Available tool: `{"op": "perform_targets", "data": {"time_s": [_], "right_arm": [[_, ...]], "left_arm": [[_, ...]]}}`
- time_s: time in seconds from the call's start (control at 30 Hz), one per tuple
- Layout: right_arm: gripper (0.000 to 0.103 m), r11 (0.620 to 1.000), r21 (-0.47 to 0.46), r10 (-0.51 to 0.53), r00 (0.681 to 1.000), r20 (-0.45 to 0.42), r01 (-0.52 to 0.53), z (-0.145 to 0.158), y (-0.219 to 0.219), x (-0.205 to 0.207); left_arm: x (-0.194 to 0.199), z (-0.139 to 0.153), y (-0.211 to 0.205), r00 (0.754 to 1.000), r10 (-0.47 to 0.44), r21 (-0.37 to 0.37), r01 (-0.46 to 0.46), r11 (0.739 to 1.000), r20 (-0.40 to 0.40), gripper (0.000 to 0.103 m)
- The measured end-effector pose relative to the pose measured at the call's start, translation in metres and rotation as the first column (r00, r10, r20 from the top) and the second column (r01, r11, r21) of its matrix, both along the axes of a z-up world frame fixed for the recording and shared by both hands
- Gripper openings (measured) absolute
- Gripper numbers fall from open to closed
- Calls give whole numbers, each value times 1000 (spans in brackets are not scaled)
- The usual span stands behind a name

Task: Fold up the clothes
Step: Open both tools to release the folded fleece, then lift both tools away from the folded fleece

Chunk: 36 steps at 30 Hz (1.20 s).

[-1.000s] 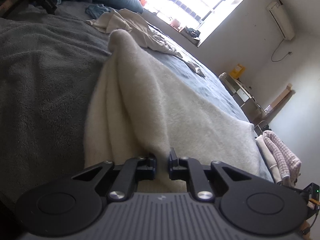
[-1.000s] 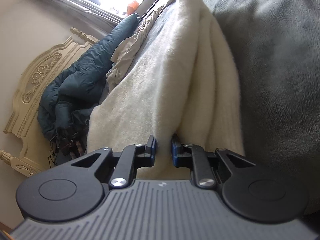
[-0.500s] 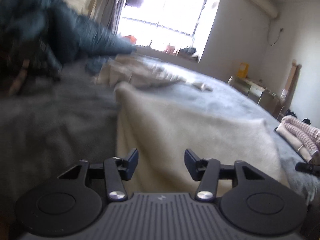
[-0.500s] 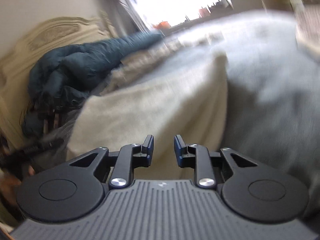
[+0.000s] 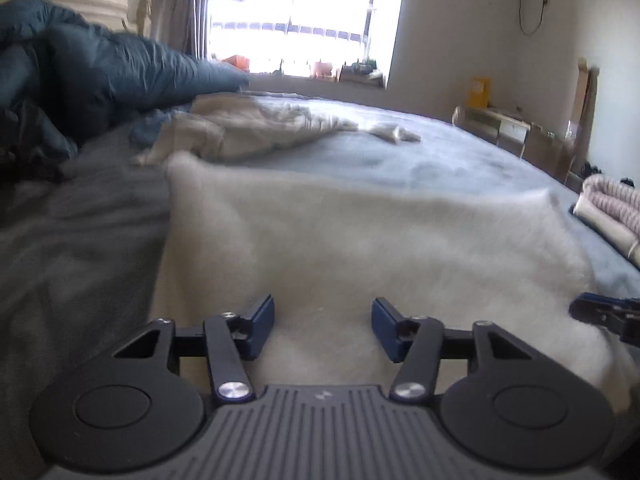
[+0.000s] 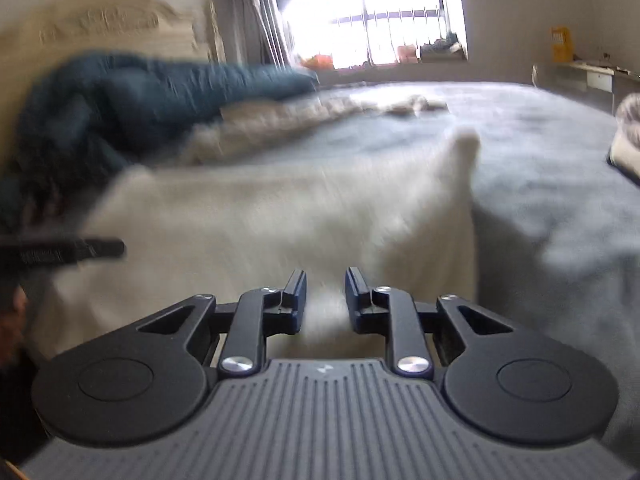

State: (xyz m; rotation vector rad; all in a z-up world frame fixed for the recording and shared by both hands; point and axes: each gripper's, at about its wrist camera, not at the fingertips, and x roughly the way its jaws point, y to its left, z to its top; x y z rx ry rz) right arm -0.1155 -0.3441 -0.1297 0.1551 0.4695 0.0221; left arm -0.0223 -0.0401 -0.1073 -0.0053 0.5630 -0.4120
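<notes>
A cream fleece garment [image 5: 360, 240] lies folded flat on the grey bed cover [image 5: 460, 160]. My left gripper [image 5: 323, 312] hovers over its near edge, jaws wide apart and closing, nothing between them. In the right wrist view the same garment [image 6: 280, 216] is blurred, one corner sticking up at the far right. My right gripper [image 6: 325, 292] is over its near right part, jaws a narrow gap apart and closing, the pads not pressing on the cloth. Each view catches the other gripper at its edge: the right gripper [image 5: 600, 312], the left gripper [image 6: 80, 250].
A dark teal duvet [image 5: 100, 72] is heaped by the headboard at the left. Crumpled beige clothes [image 5: 260, 124] lie beyond the cream garment. A stack of folded pink and cream items [image 5: 612, 204] sits at the bed's right edge. A desk [image 5: 500, 128] stands by the right wall.
Both grippers were shut on the cream garment's edge a second ago. They let go, rolled level and drew back; the garment now lies flat on the bed.
</notes>
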Motion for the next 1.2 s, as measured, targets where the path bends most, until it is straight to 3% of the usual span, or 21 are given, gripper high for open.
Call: {"op": "perform_targets", "data": {"time_s": [0.17, 0.33, 0.5, 0.63, 0.77, 0.83, 0.9, 1.0, 1.2], "right_arm": [[17, 998, 63, 1, 999, 37, -3, 9, -9, -3], [18, 999, 15, -32, 992, 118, 31, 35, -15, 21], [12, 997, 33, -69, 998, 12, 69, -8, -35, 38], [12, 997, 41, -62, 998, 19, 61, 14, -37, 39], [12, 997, -28, -67, 992, 110, 70, 50, -42, 66], [12, 995, -31, -93, 991, 98, 97, 47, -54, 87], [11, 990, -17, -138, 990, 32, 138, 25, -68, 105], [10, 989, 76, -129, 992, -14, 130, -11, -88, 103], [11, 991, 54, -123, 992, 6, 123, 23, -87, 109]], "left_arm": [[2, 0, -1, 1000, -3, 7, 3, 1000, 2, 58], [3, -2, -3, 1000, 0, -3, 0, 1000, 19, 63], [5, -3, -1, 1000, 4, -31, -3, 1000, 17, 63], [6, -5, -2, 999, -12, -13, 12, 1000, 33, 64], [7, -6, -1, 999, -11, -29, 12, 999, 36, 67], [7, -6, 0, 999, -11, -43, 12, 999, 35, 67], [8, -7, 3, 999, -13, -61, 15, 998, 33, 67], [9, -8, 7, 999, -19, -87, 21, 996, 28, 67], [12, -9, 11, 999, -24, -117, 27, 993, 21, 68]]}}
